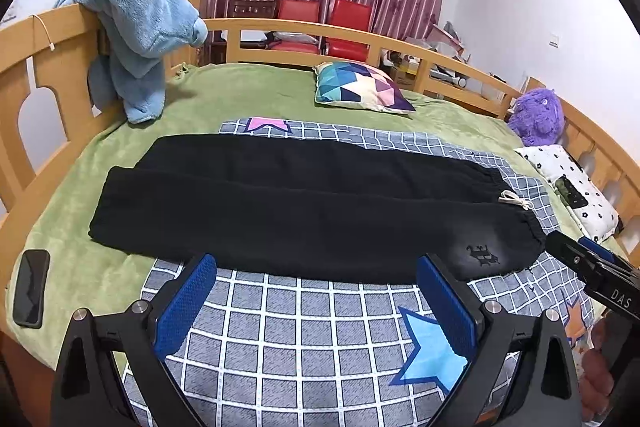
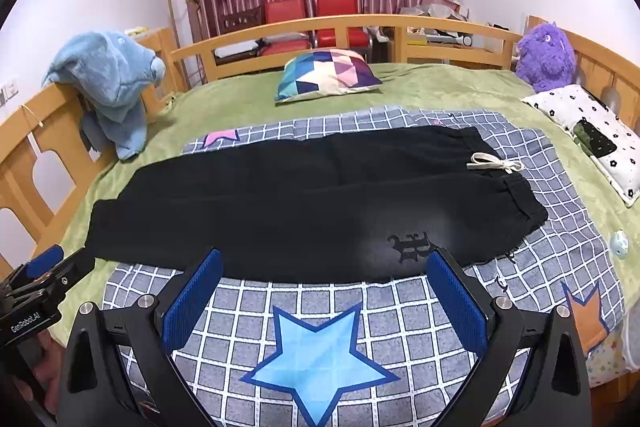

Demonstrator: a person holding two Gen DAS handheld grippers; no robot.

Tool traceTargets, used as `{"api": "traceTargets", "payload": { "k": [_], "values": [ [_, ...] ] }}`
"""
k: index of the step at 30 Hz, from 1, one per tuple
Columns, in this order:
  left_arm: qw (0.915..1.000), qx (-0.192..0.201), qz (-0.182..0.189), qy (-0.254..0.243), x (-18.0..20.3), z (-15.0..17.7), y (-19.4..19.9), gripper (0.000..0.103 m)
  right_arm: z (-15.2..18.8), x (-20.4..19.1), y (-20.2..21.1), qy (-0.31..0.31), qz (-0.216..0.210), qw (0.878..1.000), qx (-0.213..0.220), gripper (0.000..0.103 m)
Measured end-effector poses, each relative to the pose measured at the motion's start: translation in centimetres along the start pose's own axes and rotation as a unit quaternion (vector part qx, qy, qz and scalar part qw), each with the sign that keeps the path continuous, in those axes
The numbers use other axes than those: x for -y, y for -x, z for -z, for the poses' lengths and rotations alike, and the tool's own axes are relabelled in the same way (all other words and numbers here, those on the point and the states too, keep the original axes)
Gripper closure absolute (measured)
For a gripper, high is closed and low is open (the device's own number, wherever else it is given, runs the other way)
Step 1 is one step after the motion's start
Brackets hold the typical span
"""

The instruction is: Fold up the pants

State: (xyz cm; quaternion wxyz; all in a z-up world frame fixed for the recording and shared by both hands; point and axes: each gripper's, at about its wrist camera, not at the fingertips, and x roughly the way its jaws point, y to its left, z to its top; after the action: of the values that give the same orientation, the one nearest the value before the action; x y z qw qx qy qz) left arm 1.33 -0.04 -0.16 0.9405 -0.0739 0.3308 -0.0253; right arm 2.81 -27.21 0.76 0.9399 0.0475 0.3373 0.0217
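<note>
Black pants [image 1: 304, 207] lie flat across a grey checked quilt [image 1: 280, 339], legs side by side, cuffs to the left, waistband with a white drawstring [image 1: 516, 201] to the right. A printed logo [image 2: 412, 247] sits near the waist. My left gripper [image 1: 316, 291] is open and empty, just short of the pants' near edge. My right gripper [image 2: 324, 287] is open and empty, near the pants' [image 2: 304, 203] near edge by the logo. Each gripper shows at the edge of the other's view.
The quilt [image 2: 400, 307] lies on a green blanket [image 1: 224, 95] on a wooden-railed bed [image 1: 64, 67]. A phone [image 1: 31, 287] lies at the left edge. A blue towel [image 1: 136, 31] hangs on the rail. A patterned cushion [image 1: 360, 87], a purple plush [image 1: 536, 117] and a white pillow [image 1: 576, 187] lie beyond.
</note>
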Motion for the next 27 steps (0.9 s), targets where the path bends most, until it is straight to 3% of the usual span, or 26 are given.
{"api": "traceTargets", "payload": {
  "k": [6,10,13,15,18,20,24,25,27],
  "values": [
    [0.9996,0.028,0.010,0.003,-1.5,-2.7,0.0,0.009,-0.9,0.5,0.5,0.013,0.015,0.999,0.037,0.003],
    [0.9993,0.034,0.006,0.012,-4.0,-5.7,-0.5,0.009,-3.4,1.5,1.0,0.043,0.020,0.998,0.045,0.003],
    [0.9995,0.026,-0.009,0.018,-5.9,-6.3,-2.1,0.009,-4.7,3.7,0.6,0.027,-0.006,0.998,0.062,0.003],
    [0.9996,0.001,-0.023,0.019,-7.4,-5.8,-4.5,0.009,-4.9,5.6,-0.7,0.013,-0.019,0.997,0.067,0.003],
    [0.9982,-0.036,-0.039,0.029,-9.7,-3.9,-8.0,0.009,-4.4,8.2,-4.1,-0.003,-0.001,1.000,0.028,0.004],
    [0.9967,-0.061,-0.037,0.038,-10.9,-2.3,-10.1,0.010,-3.3,9.9,-6.8,-0.013,0.011,1.000,-0.001,0.010],
    [0.9919,-0.105,-0.035,0.063,-13.5,1.3,-13.9,0.028,0.2,13.2,-10.6,-0.037,0.014,0.998,-0.043,0.030],
    [0.9904,-0.112,-0.035,0.073,-14.3,2.2,-14.6,0.029,1.3,14.0,-11.5,-0.041,0.020,0.998,-0.053,0.037],
    [0.9878,-0.118,-0.029,0.098,-15.5,3.5,-15.4,0.029,3.0,15.5,-12.8,-0.050,0.028,0.996,-0.067,0.040]
  ]
}}
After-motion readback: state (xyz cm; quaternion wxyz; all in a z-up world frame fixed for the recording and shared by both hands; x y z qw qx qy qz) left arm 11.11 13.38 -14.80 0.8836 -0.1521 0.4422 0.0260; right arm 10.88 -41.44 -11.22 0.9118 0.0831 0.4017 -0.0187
